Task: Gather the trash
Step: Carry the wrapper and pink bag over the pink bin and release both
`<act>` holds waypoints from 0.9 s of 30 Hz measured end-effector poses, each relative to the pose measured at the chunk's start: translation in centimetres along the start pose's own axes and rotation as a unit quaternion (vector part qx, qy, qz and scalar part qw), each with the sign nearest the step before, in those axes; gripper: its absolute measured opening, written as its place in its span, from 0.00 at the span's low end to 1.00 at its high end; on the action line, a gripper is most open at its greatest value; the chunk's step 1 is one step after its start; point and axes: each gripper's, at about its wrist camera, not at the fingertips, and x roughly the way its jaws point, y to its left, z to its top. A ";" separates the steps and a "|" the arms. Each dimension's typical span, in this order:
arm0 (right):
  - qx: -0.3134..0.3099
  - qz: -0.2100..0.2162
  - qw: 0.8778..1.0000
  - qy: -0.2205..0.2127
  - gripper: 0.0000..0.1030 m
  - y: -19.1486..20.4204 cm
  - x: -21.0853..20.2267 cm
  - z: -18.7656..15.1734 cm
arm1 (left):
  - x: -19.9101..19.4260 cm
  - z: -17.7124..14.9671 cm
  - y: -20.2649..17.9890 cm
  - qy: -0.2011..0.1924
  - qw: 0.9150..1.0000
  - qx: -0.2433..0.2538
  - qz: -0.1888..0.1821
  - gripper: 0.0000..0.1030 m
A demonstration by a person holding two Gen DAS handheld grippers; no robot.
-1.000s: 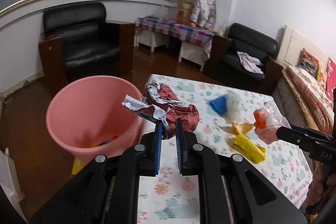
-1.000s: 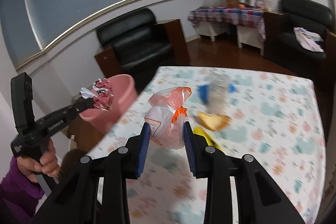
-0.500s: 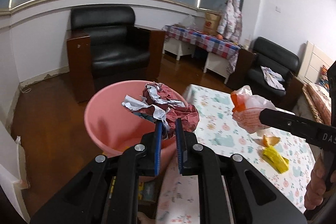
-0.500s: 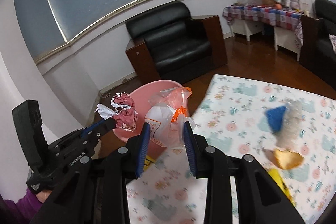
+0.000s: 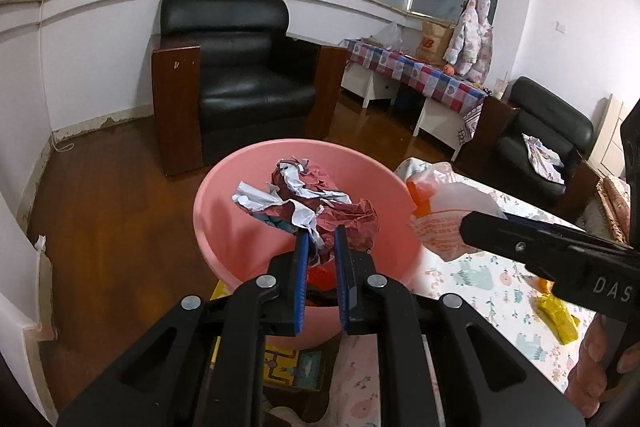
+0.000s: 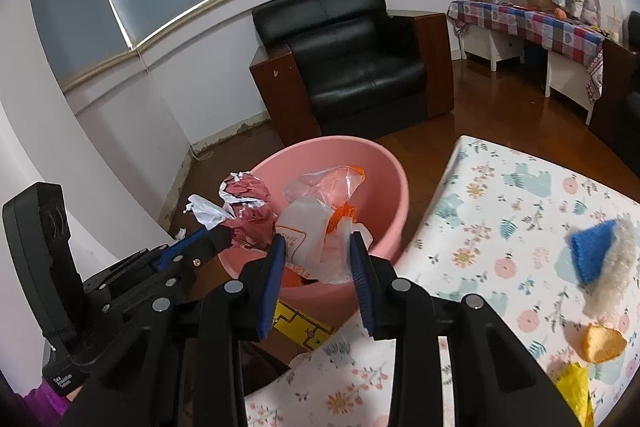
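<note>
A pink plastic bucket (image 5: pixel 224 223) (image 6: pixel 384 187) stands on the wood floor beside the table's left edge. My left gripper (image 5: pixel 319 239) is shut on a crumpled red and white wrapper (image 5: pixel 316 199) (image 6: pixel 248 203) and holds it over the bucket's mouth. My right gripper (image 6: pixel 318 247) is shut on a clear and white plastic bag with orange print (image 6: pixel 320 223) (image 5: pixel 452 203), hanging above the bucket's near rim. Some trash lies at the bucket's bottom, mostly hidden by the fingers.
On the floral tablecloth (image 6: pixel 500 211) lie a blue piece (image 6: pixel 592 255), bubble wrap (image 6: pixel 616 279), an orange scrap (image 6: pixel 604 343) and a yellow wrapper (image 5: pixel 560 319) (image 6: pixel 572 387). A black armchair (image 5: pixel 248 87) stands behind the bucket. A yellow printed sheet (image 5: pixel 288 367) lies under the bucket.
Both grippers have swung left from above the table to over the pink bucket, each carrying its piece of trash. The bucket now sits in the middle of both views.
</note>
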 end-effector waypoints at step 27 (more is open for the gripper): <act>-0.007 -0.038 0.999 0.035 0.47 0.9 5.5 0.5 | 2.9 -0.1 3.2 0.033 0.999 -0.033 -0.010 0.34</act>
